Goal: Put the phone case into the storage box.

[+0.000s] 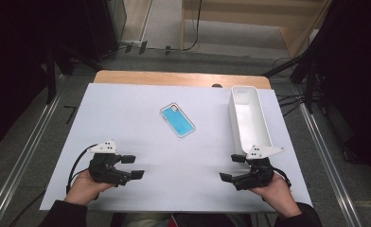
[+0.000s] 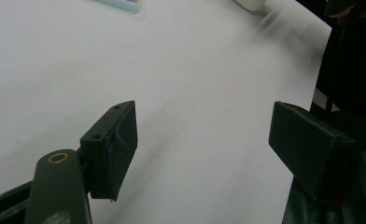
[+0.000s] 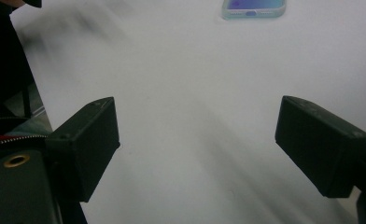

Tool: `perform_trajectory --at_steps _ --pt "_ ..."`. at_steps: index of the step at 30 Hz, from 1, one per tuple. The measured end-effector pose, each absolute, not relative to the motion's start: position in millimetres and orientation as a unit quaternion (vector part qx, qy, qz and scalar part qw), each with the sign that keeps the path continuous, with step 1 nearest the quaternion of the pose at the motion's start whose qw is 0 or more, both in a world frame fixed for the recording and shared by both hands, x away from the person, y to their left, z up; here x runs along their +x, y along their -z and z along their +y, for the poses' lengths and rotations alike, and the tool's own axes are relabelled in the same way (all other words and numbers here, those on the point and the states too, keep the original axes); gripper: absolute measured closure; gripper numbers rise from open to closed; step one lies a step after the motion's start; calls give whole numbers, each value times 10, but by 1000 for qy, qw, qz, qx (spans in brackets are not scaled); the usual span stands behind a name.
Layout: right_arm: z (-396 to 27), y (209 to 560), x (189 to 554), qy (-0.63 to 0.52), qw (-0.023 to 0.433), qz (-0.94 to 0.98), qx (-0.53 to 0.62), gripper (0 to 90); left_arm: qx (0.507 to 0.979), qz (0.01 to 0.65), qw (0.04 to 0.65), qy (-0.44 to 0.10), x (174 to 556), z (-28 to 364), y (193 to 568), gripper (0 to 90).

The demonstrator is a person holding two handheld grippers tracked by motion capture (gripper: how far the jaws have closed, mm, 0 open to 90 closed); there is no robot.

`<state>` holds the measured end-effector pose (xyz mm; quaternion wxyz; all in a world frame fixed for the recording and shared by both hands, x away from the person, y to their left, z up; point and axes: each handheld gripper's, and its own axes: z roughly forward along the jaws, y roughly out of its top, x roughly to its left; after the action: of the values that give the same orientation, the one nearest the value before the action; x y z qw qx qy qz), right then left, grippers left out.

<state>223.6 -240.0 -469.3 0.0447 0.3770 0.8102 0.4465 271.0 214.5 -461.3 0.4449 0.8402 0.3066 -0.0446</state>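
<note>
A phone in a light blue case [image 1: 177,120] lies flat near the middle of the white table sheet [image 1: 127,127], tilted. Its near end shows at the top of the right gripper view [image 3: 252,7], and a corner of it at the top of the left gripper view [image 2: 123,4]. My left gripper [image 1: 132,166] rests low at the front left, held in a hand, jaws wide apart with nothing between them. My right gripper [image 1: 232,168] sits at the front right, also open and empty. A long white bin [image 1: 250,120] stands just beyond the right gripper.
The wooden table edge [image 1: 174,78] runs along the back. Metal rails [image 1: 27,151] flank the table on both sides, with dark stands and cables behind. The sheet's front edge lies close under both hands.
</note>
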Motion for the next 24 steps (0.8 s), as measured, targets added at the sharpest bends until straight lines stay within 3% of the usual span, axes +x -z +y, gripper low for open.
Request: perform_trajectory --at_steps 24 --pt "-2388 4702 2240 -449 34 810 376 123 840 310 443 45 2712 2150 4611 235"
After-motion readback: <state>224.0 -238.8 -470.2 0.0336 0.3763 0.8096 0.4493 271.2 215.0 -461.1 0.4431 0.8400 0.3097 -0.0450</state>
